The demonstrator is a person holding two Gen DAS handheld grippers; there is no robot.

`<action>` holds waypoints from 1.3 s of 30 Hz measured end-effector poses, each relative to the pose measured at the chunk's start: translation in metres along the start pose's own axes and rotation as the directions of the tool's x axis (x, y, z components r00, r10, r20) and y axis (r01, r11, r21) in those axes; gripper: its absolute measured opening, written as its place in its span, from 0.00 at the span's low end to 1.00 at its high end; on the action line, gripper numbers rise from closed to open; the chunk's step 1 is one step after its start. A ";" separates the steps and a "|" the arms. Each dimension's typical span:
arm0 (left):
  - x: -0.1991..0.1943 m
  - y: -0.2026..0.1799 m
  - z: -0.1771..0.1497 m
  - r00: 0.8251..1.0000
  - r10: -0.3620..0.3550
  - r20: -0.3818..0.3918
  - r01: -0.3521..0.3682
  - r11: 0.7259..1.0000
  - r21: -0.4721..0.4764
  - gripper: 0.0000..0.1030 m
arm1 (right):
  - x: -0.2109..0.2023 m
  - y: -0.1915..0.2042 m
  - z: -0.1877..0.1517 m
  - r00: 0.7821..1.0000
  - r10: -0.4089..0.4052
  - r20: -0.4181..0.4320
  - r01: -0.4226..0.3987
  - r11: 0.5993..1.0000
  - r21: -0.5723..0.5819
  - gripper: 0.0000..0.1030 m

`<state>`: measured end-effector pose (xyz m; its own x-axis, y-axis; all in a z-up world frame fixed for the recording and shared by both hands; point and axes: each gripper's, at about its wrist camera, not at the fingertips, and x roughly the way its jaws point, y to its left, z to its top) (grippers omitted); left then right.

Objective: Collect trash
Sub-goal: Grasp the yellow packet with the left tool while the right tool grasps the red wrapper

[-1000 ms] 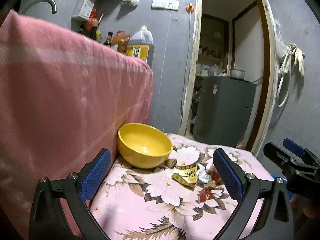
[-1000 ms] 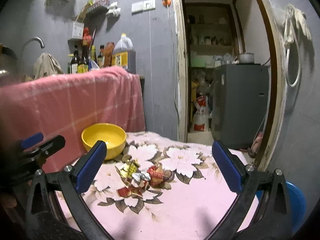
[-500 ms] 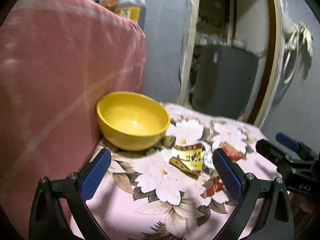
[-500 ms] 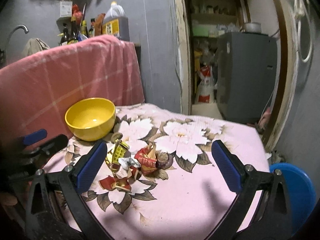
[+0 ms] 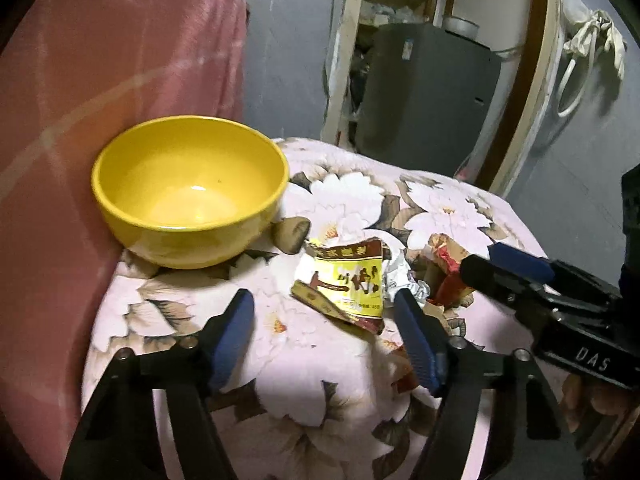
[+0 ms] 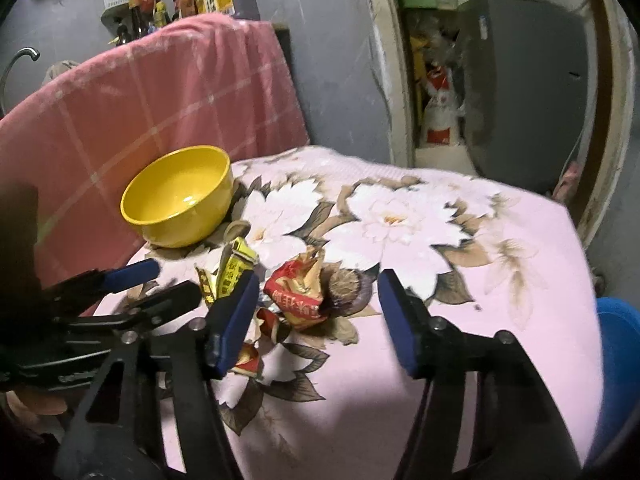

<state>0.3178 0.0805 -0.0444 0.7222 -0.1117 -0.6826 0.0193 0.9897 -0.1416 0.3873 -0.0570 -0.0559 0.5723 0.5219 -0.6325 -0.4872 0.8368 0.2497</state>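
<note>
Overall, the largest item is the table [image 6: 500, 280], covered with a pink cloth printed with large white flowers. A pink checked fabric [image 6: 140, 108] hangs along its far left side. A grey cabinet [image 6: 520, 72] stands in the doorway beyond, and part of a blue round plastic container [image 6: 618, 340] shows past the table's right edge.

A yellow round bowl [image 5: 188, 188] sits upright on the table at the left, close against the pink checked fabric, with nothing visible inside it.

The trash lies in a loose cluster on the cloth, just beside the bowl. It consists of a yellow and brown printed wrapper [image 5: 344, 284], a crumpled piece of silver foil [image 5: 400, 276] touching its right edge, and a red and gold crumpled wrapper [image 6: 296, 292] next to these. Smaller red scraps [image 6: 246, 360] lie nearer the camera.

The left gripper [image 5: 324, 336] points down at the table with its blue-padded jaws apart. They have just been closing. The yellow and brown printed wrapper lies ahead between the jaw lines; neither pad touches it.

The right gripper [image 6: 316, 320] likewise has its jaws apart and has just been closing. The red and gold crumpled wrapper lies between them, nearer the left pad, and is not clamped.
</note>
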 end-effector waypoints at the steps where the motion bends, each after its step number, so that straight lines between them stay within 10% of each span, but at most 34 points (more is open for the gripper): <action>1: 0.002 -0.001 0.001 1.000 -0.007 -0.005 0.007 1.000 0.002 0.60 | 0.004 -0.001 -0.001 1.000 0.004 -0.015 -0.004 1.000 0.009 0.60; 19: 0.020 -0.007 0.010 0.999 -0.014 -0.044 0.015 1.000 0.019 0.01 | 0.007 0.005 -0.002 0.997 0.063 -0.039 -0.062 0.998 0.017 0.37; 39: -0.017 -0.017 0.014 0.999 -0.043 0.016 0.043 0.999 -0.031 0.00 | -0.034 0.014 -0.006 0.998 0.039 0.058 -0.037 0.999 -0.038 0.28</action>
<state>0.3147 0.0671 -0.0206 0.7316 -0.1523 -0.6645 0.0287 0.9807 -0.1932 0.3574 -0.0637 -0.0354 0.5897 0.5632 -0.5789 -0.5330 0.8099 0.2449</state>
